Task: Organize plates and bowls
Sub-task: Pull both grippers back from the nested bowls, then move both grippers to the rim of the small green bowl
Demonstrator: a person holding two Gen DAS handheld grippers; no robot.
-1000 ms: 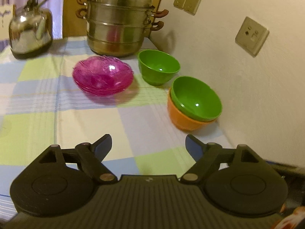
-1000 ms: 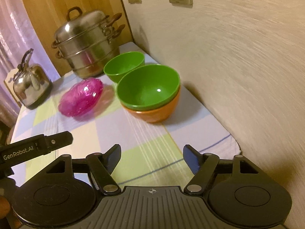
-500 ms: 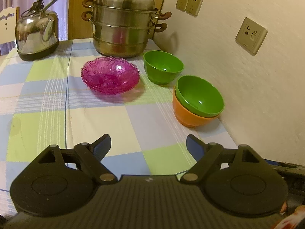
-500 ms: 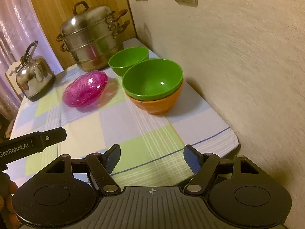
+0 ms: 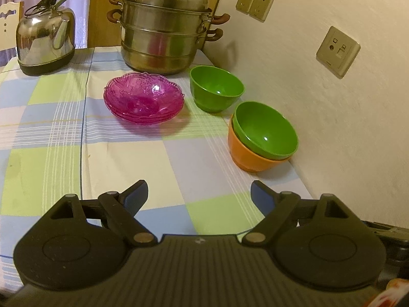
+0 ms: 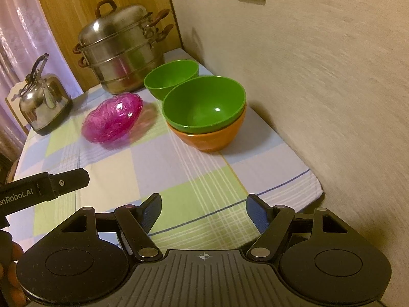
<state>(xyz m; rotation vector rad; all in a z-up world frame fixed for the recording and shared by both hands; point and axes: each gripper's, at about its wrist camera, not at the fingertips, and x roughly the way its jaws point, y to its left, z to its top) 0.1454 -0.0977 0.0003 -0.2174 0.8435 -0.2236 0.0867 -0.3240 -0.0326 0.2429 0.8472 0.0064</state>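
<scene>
The left hand-held gripper (image 5: 199,194) hung over the near part of the counter (image 5: 163,168) with its jaws wide and nothing between them; only checked cloth showed in the gap. The right hand-held gripper (image 6: 204,211) also stood wide and empty, above the cloth near the counter's front edge. From the left wrist view, a pink dish (image 5: 143,99) sat at about 11 o'clock from the gripper, well apart from it, and appeared to be a stack of several like dishes nested together. Just beside it, at about 12 o'clock, stood a small green bowl (image 5: 216,88), upright and alone. At about 1 o'clock, close to the wall (image 5: 319,102), a larger green bowl (image 5: 265,130) sat nested in an orange bowl (image 5: 249,157), slightly tilted toward the wall. Behind the bowls, at the far end of the counter, stood a steel steamer pot (image 5: 163,28) with its lid on, and at 10 o'clock a steel kettle (image 5: 46,42). In the right wrist view the nested pair lay straight ahead at 12 o'clock, the small bowl just behind it and touching or nearly so, and the left tool's body (image 6: 43,192) reached in at 9 o'clock, with a person's fingers (image 6: 11,276) at the lower left edge.
</scene>
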